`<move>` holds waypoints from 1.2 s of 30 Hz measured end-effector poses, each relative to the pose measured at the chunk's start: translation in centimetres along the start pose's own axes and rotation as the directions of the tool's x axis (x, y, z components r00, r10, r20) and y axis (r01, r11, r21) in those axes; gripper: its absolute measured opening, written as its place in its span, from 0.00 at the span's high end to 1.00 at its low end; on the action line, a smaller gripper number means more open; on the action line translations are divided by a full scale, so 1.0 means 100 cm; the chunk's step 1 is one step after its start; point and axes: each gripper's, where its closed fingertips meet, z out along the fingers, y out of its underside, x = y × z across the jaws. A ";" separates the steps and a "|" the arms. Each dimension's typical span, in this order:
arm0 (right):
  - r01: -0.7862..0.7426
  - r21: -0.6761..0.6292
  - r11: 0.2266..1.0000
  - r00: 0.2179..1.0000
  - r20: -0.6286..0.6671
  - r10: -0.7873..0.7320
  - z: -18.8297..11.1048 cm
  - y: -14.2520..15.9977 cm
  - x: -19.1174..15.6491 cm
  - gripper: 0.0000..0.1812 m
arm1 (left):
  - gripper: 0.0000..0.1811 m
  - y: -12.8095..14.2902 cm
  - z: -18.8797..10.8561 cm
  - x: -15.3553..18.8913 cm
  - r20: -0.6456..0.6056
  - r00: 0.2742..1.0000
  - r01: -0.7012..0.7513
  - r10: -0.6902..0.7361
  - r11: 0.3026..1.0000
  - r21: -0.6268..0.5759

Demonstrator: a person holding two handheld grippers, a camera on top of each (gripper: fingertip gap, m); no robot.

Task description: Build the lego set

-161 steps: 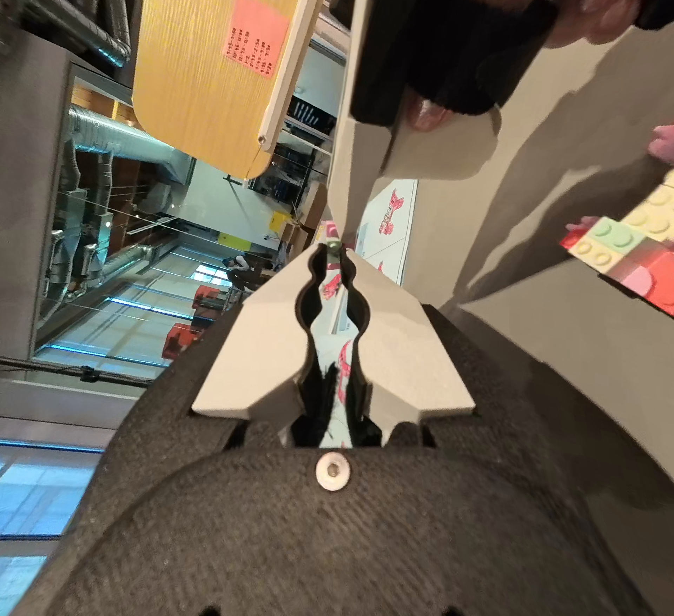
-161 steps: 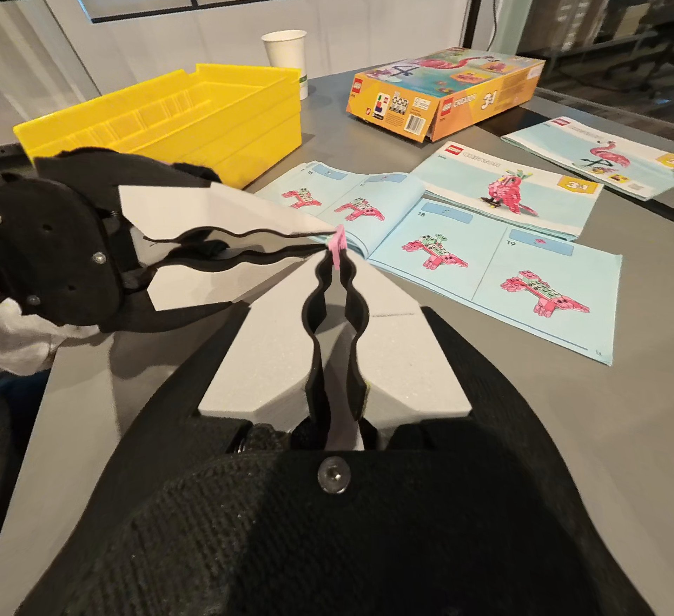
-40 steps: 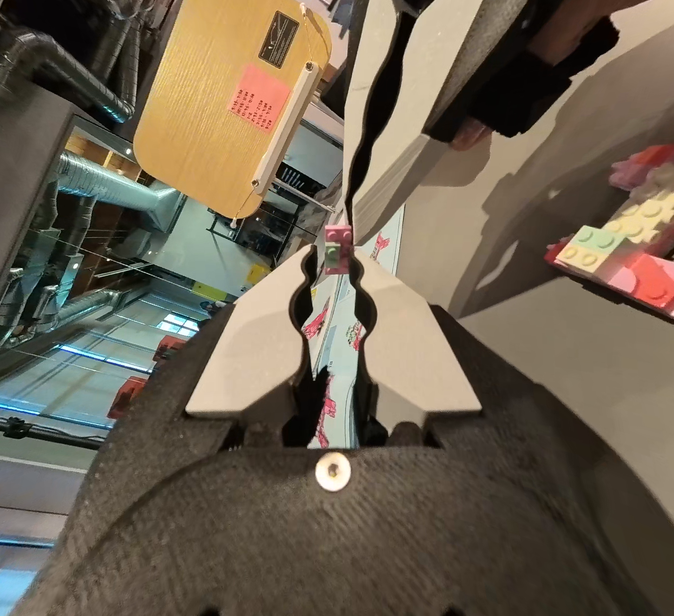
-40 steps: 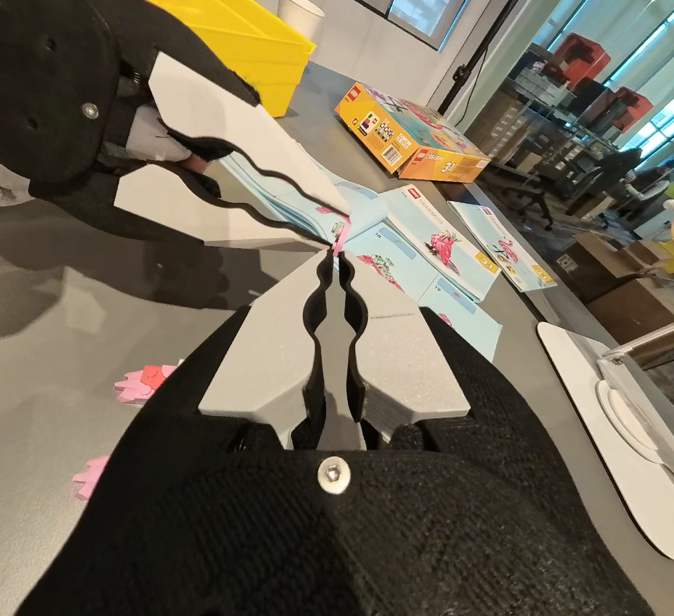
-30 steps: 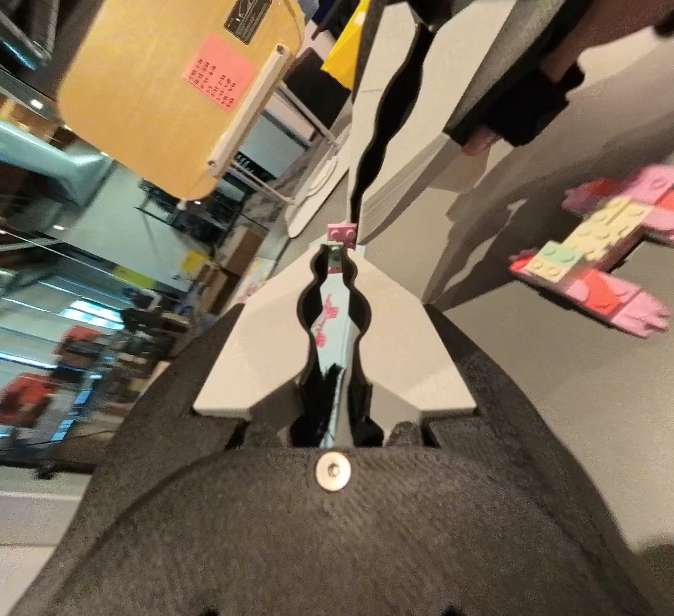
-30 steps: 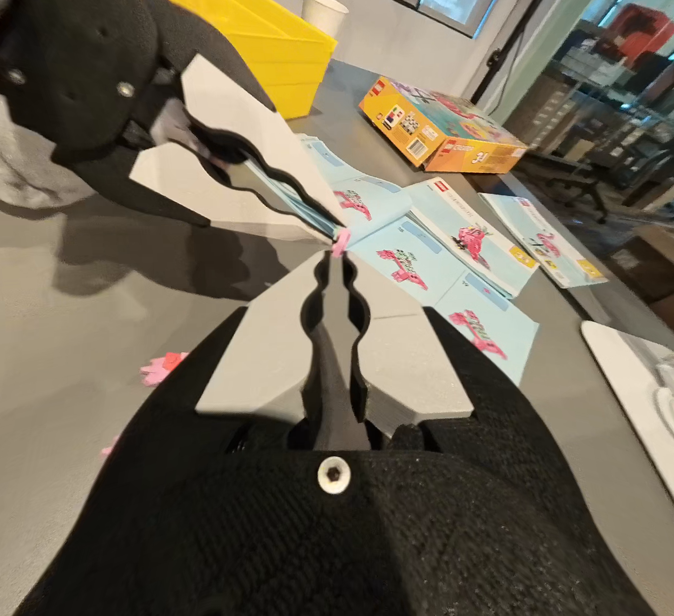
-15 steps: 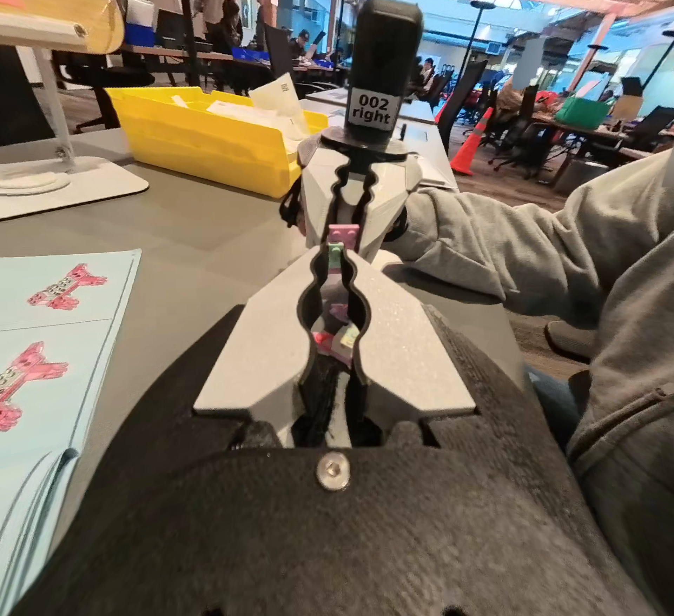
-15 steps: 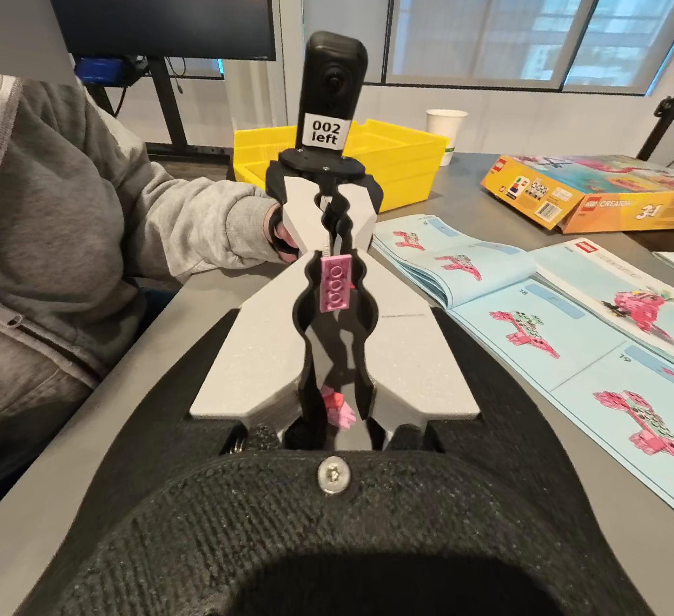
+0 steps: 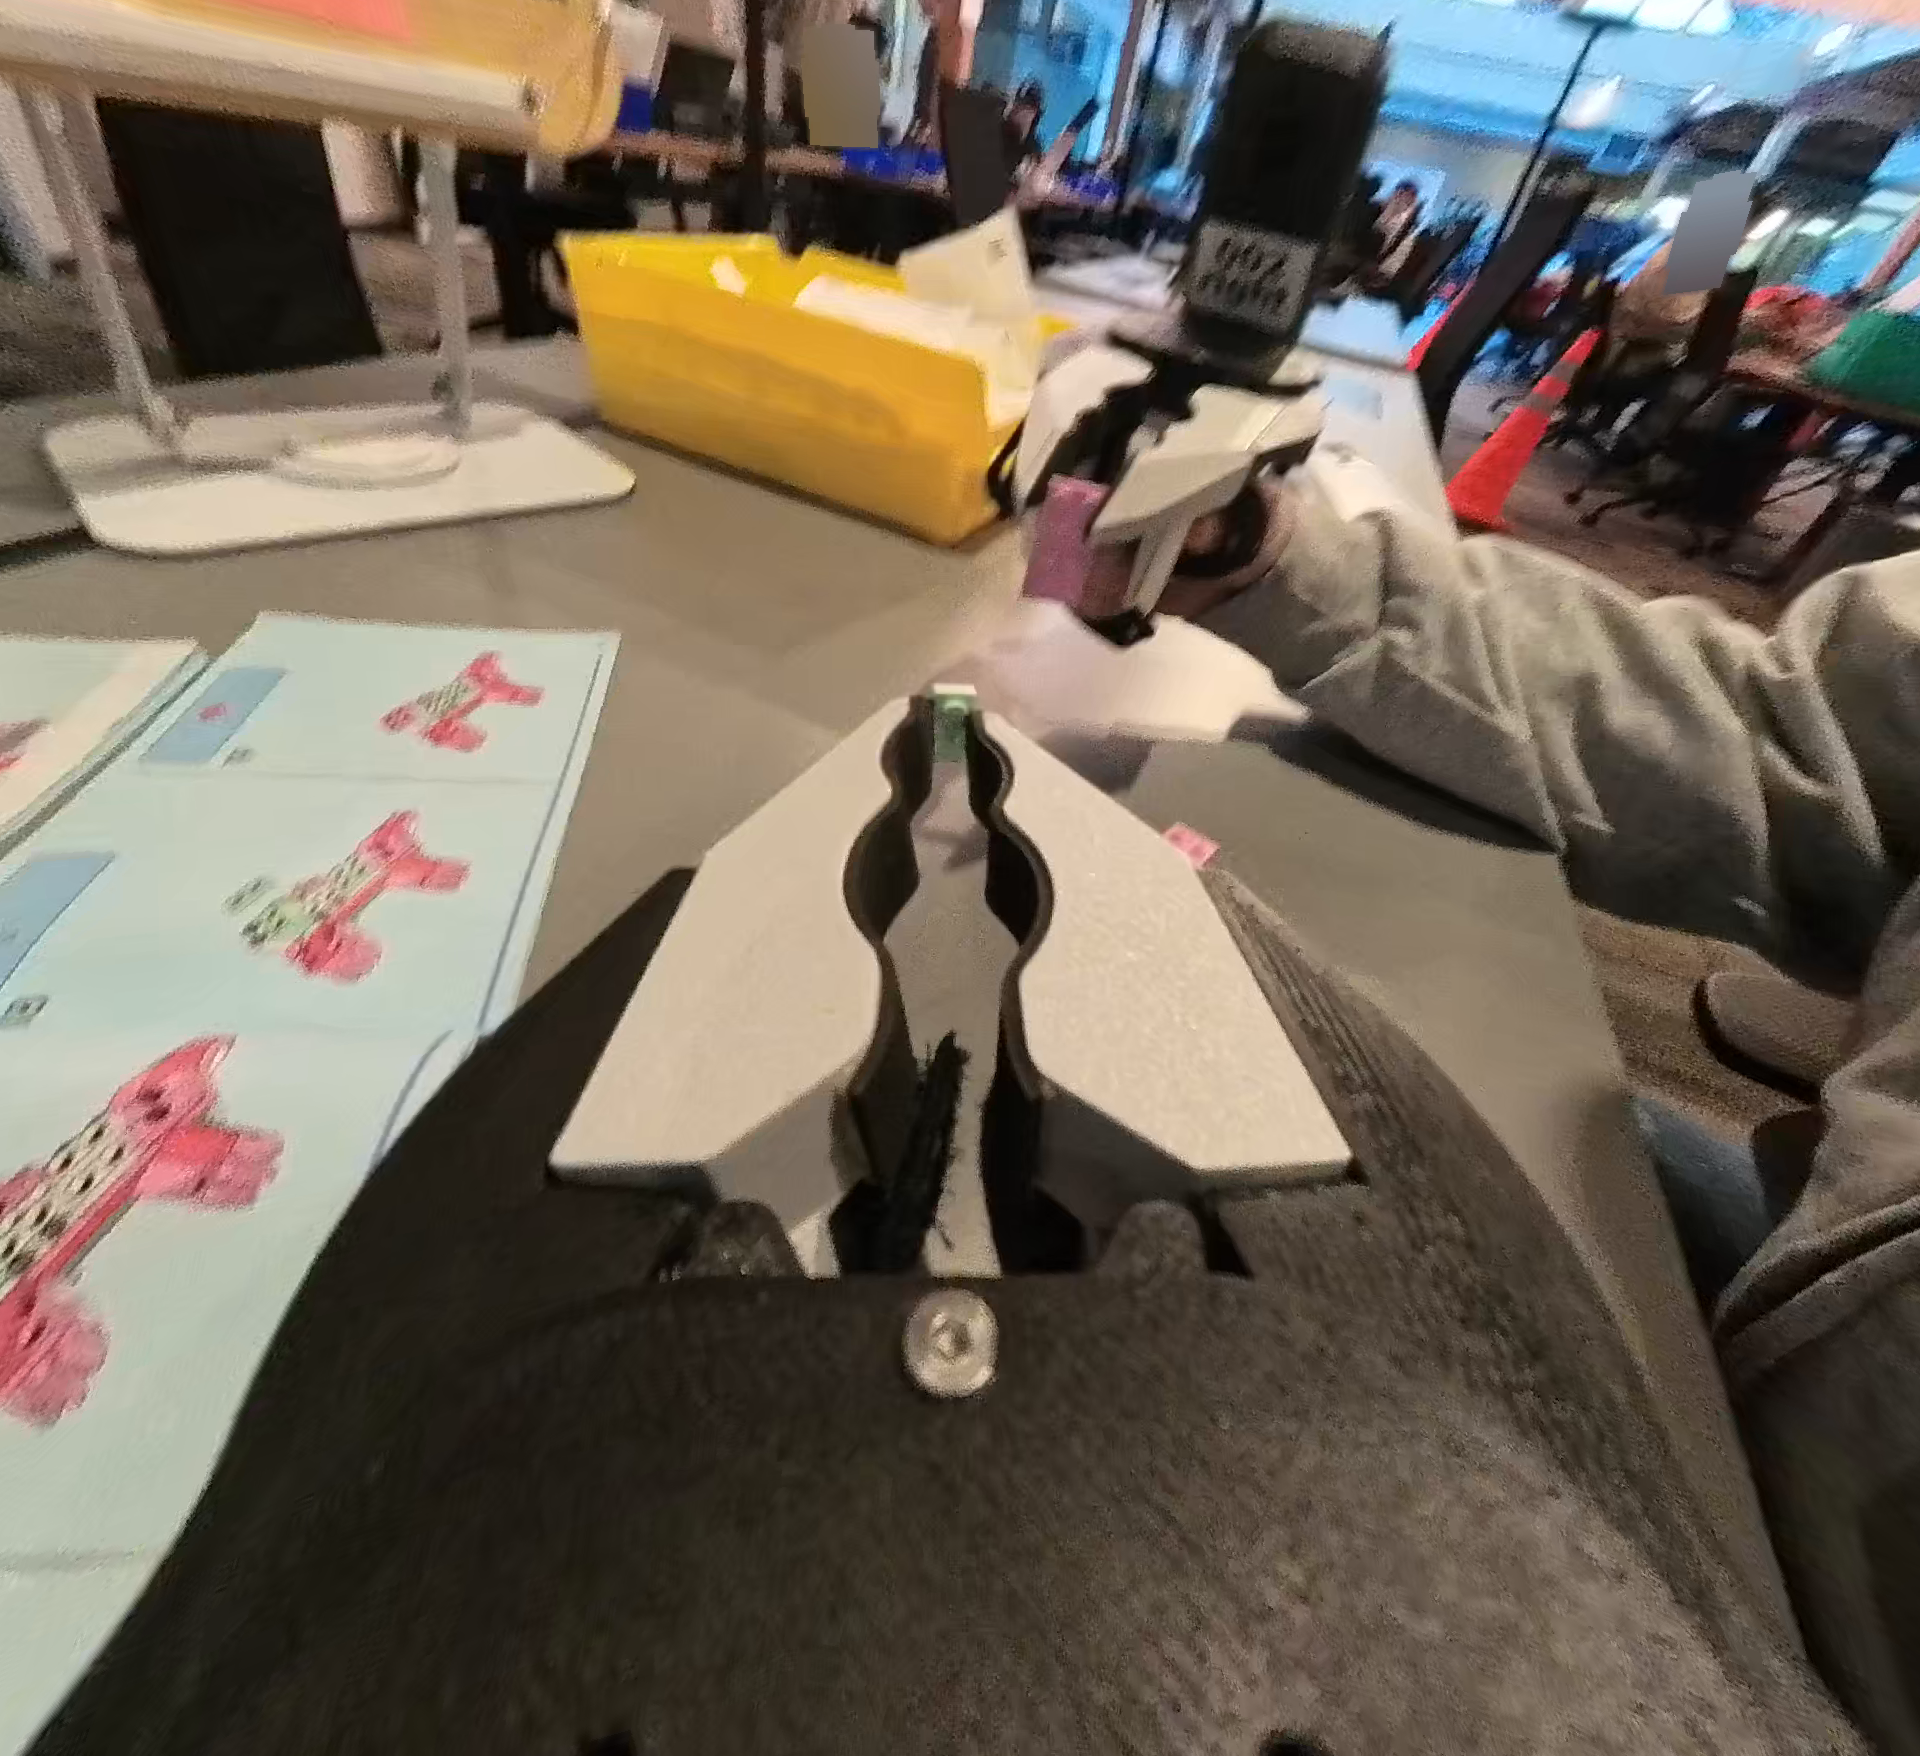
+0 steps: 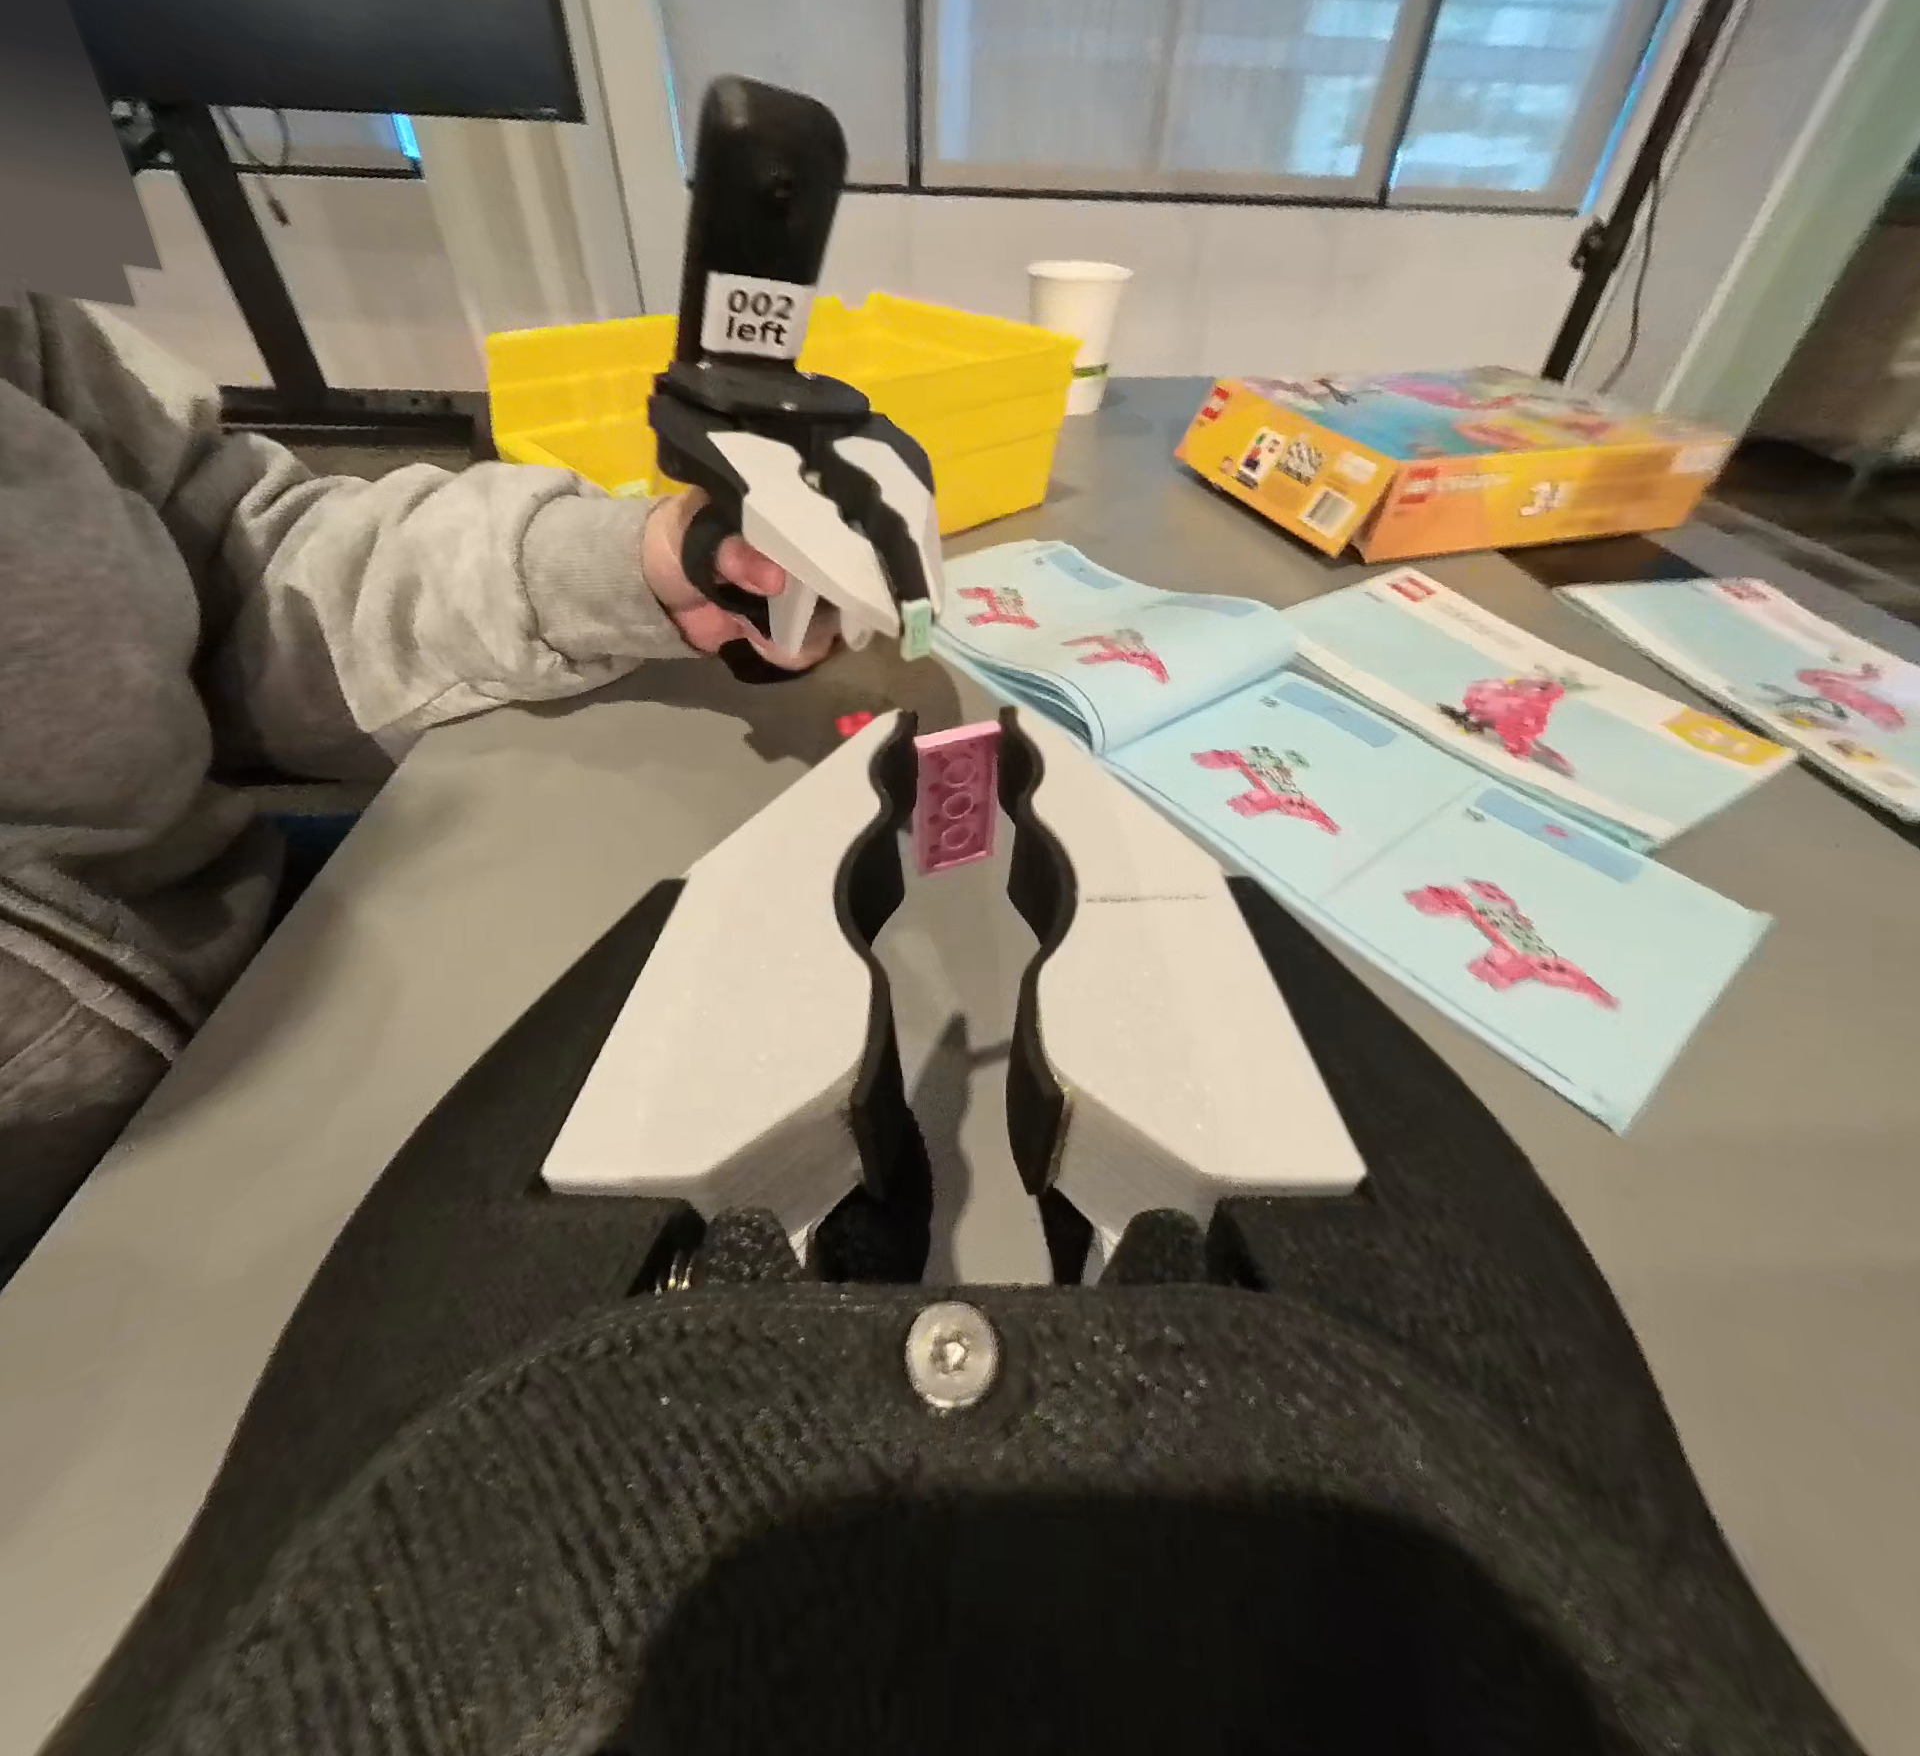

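Note:
My left gripper (image 9: 948, 719) is shut on a small light green piece (image 9: 951, 732) at its tips, held above the grey table (image 9: 727, 584). It also shows in the right wrist view (image 10: 914, 631), with the green piece (image 10: 916, 628) at its tip. My right gripper (image 10: 956, 730) is shut on a pink three-stud plate (image 10: 958, 797), held upright between the tips. In the left wrist view the right gripper (image 9: 1101, 553) is farther off with the pink plate (image 9: 1060, 543). The two grippers face each other, apart.
An open instruction booklet (image 10: 1299, 802) lies right of the grippers, also seen in the left wrist view (image 9: 312, 823). Behind stand yellow bins (image 10: 935, 376), a paper cup (image 10: 1078, 314) and the set's box (image 10: 1455, 459). A pink bit (image 9: 1190, 842) and a red bit (image 10: 854, 722) lie on the table. The grippers' ends are close to 8 cm from one another.
Half a second ago the grippers were tip to tip, the pink plate against the green piece. They have pulled apart, each keeping its own piece. Earlier both were tilted sideways.

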 end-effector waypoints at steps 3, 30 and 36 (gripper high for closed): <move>-0.103 -0.062 0.993 0.994 -0.047 0.100 0.004 0.017 0.014 0.92 | 0.97 0.031 0.010 -0.013 0.084 0.996 -0.024 0.041 0.981 -0.192; -0.249 0.318 0.915 0.949 0.270 0.165 0.026 -0.039 -0.035 0.92 | 0.91 -0.022 0.049 0.049 0.064 0.988 -0.137 0.140 0.989 -0.060; -0.090 0.403 0.911 0.996 0.032 0.084 0.007 -0.050 -0.007 0.82 | 0.91 -0.026 0.009 0.064 0.148 0.976 -0.139 0.158 0.982 -0.129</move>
